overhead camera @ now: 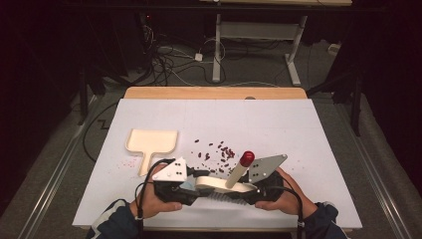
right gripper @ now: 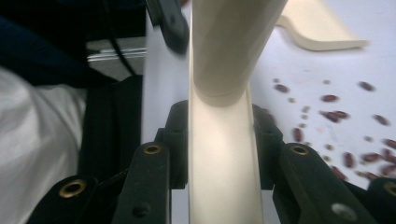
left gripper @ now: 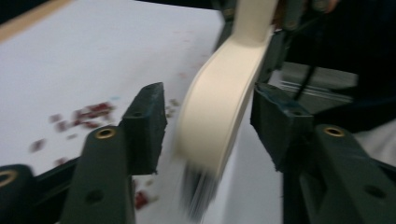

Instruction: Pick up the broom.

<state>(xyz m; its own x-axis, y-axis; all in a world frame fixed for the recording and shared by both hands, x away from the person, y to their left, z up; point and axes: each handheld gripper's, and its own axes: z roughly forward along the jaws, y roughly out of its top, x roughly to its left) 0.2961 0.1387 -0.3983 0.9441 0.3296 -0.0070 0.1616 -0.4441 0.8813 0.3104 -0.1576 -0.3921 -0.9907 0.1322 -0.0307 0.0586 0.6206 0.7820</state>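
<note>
A cream hand brush (overhead camera: 219, 184) with a red-tipped handle (overhead camera: 247, 158) lies at the table's near edge between both grippers. My right gripper (overhead camera: 255, 189) is shut on the brush body (right gripper: 222, 158), both pads pressing its sides, and the handle (right gripper: 233, 42) rises ahead of the jaws. My left gripper (overhead camera: 196, 186) faces it from the left and is open. The brush's rounded end (left gripper: 219, 107) stands between its pads (left gripper: 144, 126) with a gap on each side, and the dark bristles (left gripper: 198, 186) blur below. Red beans (overhead camera: 219, 152) lie scattered just beyond.
A cream dustpan (overhead camera: 149, 142) lies on the white table (overhead camera: 278, 124) to the left of the beans, its handle pointing toward the near edge. The table's near edge runs right under the person's hands. Cables and a desk frame stand on the floor beyond.
</note>
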